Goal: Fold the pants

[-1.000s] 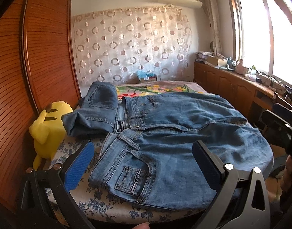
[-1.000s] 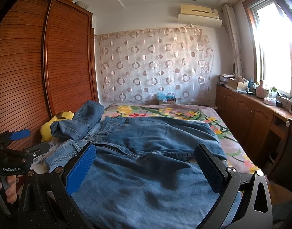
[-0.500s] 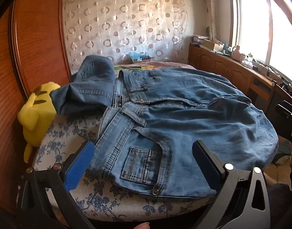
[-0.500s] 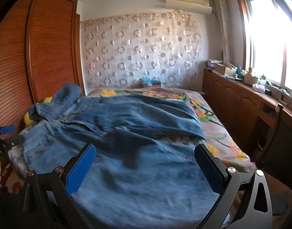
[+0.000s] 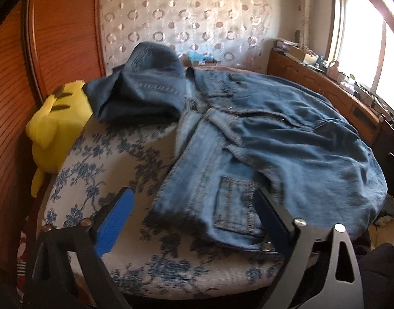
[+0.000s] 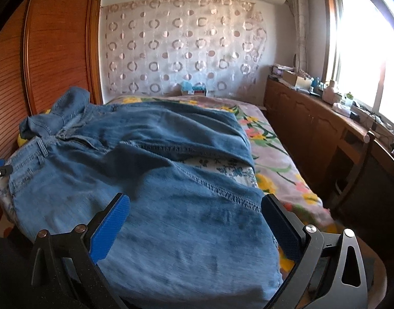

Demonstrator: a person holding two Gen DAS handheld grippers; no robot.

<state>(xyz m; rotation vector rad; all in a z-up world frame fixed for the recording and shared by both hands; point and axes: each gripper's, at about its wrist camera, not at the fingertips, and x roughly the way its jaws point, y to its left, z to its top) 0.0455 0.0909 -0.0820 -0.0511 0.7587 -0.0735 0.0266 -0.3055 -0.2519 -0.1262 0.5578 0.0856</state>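
jeans (image 5: 287, 139) spread flat across near end of bed (image 5: 114, 159), waistband at 9 o'clock side, legs running toward 3 o'clock. second, darker denim garment (image 5: 142, 90) heaped at 11 o'clock, resting partly on yellow plush toy (image 5: 58, 126) wedged against wooden wardrobe (image 5: 60, 43).

containers: back pocket (image 5: 235, 206) on near waist corner of jeans, lying flat, contents not discernible. small box (image 6: 193, 88) at bed head, 12 o'clock, contents not discernible. cabinet top (image 6: 333, 113) along 2 o'clock wall crowded with boxes and bottles, too small to itemise.

left gripper (image 5: 194, 221): jaws apart, just been closing slightly; near waist corner of jeans between them, right-hand finger over the pocket edge, left-hand pad (image 5: 114, 224) over bare floral bedding. no pinch on cloth seen.

right gripper (image 6: 194, 221): jaws set wide apart over lower leg of jeans, cloth between them, no pinch seen.

edges: near hem of jeans hangs at or just over bed's near edge at 6 o'clock. bare bedding open at 8 to 9 o'clock of jeans in left wrist view. floral quilt (image 6: 274, 154) clear at 2 to 3 o'clock in right wrist view. chair (image 6: 356, 170) close beside bed at 3 o'clock, narrowing aisle.
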